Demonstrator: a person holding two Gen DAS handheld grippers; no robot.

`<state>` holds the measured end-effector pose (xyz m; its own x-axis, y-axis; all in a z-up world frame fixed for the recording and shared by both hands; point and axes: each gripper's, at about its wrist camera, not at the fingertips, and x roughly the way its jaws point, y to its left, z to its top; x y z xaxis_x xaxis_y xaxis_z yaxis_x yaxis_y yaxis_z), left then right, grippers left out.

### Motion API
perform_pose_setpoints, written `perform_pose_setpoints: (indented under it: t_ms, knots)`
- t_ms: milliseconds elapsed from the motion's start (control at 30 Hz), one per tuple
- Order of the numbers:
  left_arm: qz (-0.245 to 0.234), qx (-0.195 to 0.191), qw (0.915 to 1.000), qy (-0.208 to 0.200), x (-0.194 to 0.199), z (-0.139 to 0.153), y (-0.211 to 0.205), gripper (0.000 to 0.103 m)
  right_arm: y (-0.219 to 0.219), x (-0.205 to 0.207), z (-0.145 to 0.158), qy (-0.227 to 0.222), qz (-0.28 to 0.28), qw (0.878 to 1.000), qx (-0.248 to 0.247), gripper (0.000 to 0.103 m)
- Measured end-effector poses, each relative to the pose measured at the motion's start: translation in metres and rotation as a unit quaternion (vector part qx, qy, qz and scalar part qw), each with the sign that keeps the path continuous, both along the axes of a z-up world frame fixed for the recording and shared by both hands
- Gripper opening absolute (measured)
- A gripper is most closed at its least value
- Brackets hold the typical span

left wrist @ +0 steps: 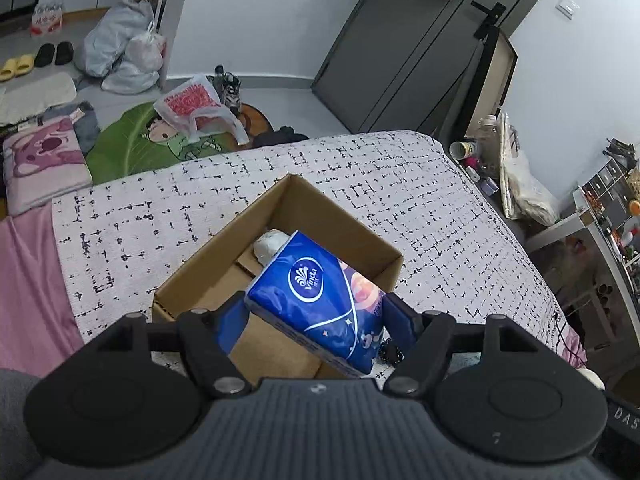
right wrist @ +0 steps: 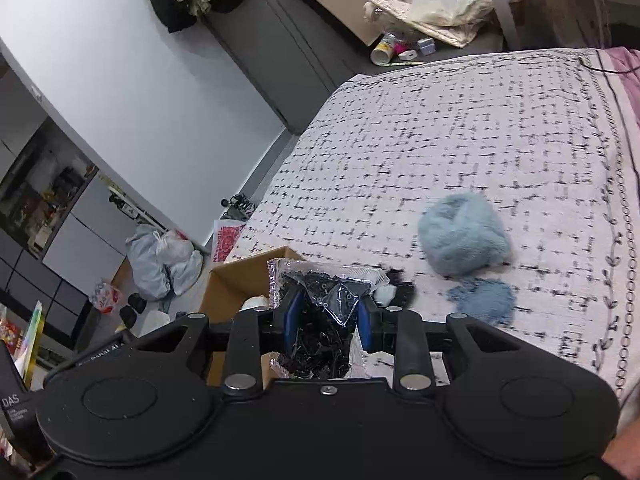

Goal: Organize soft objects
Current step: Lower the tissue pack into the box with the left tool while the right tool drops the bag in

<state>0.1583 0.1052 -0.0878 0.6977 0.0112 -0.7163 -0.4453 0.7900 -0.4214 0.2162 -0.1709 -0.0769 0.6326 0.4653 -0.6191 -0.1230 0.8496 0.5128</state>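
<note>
My left gripper (left wrist: 316, 314) is shut on a blue Vinda tissue pack (left wrist: 316, 296) and holds it over the near end of an open cardboard box (left wrist: 344, 220) on the bed. A white soft item (left wrist: 269, 245) lies inside the box. My right gripper (right wrist: 326, 316) is shut on a clear plastic bag of black items (right wrist: 320, 292), just right of the same box (right wrist: 228, 284). A fluffy light-blue cloth (right wrist: 462, 236) and a flat darker blue cloth (right wrist: 486, 300) lie on the bedspread to the right.
The patterned bedspread (left wrist: 400, 168) covers the bed, with a pink sheet (left wrist: 24, 272) at its left. Bags (left wrist: 120, 48), shoes and a green mat (left wrist: 132, 140) lie on the floor beyond the bed's far edge. A dark door (left wrist: 400, 40) and a cluttered corner (right wrist: 420, 20) stand behind.
</note>
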Motion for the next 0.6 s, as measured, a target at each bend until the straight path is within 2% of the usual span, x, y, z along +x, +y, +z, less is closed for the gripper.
perform_pose_setpoints:
  t_ms: [300, 600]
  knots:
    - [-0.007, -0.022, 0.9996, 0.017, 0.007, -0.015, 0.024, 0.071, 0.044, 0.014, 0.003, 0.003, 0.013, 1.0, -0.02, 0.029]
    - [-0.004, -0.044, 0.9986, 0.028, 0.02, -0.029, 0.04, 0.071, 0.071, 0.022, -0.001, 0.012, 0.016, 0.999, -0.038, 0.029]
